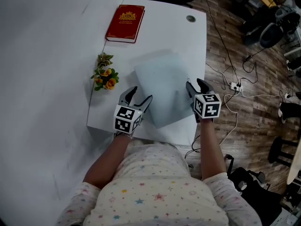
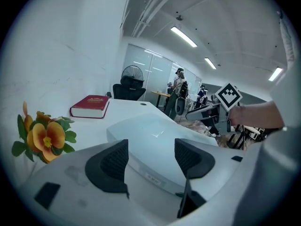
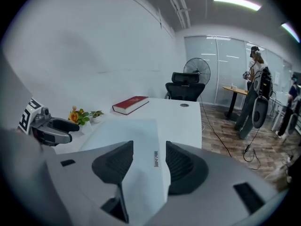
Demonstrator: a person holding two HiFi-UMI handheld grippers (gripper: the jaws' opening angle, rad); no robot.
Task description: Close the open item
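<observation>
The white table (image 1: 188, 41) is the biggest thing here, and it sits against a plain white wall with a brown wooden floor (image 1: 244, 79) on its right side (cables lie on that floor). In the middle of the table lies the laptop (image 1: 162, 86), pale grey and flat, with its lid down or very nearly down. At the far end of the table lies a red book (image 1: 125, 23) with a gold mark on its cover, well apart from the laptop. The person holds the left gripper (image 1: 142, 94) just beside the laptop's near left edge. Its jaws are wide apart and hold nothing, and the left gripper view shows the laptop's front edge past them. The right gripper (image 1: 195, 83) is at the laptop's right edge. Its jaws are apart too, and the right gripper view shows the laptop's edge, with a small silver label on it, running in between them, though no pinch on it can be seen. A little bunch of orange and yellow flowers (image 1: 105, 74) sits at the table's left edge, near the left gripper. A small round cap (image 1: 190, 19) is set into the table's far right corner.
</observation>
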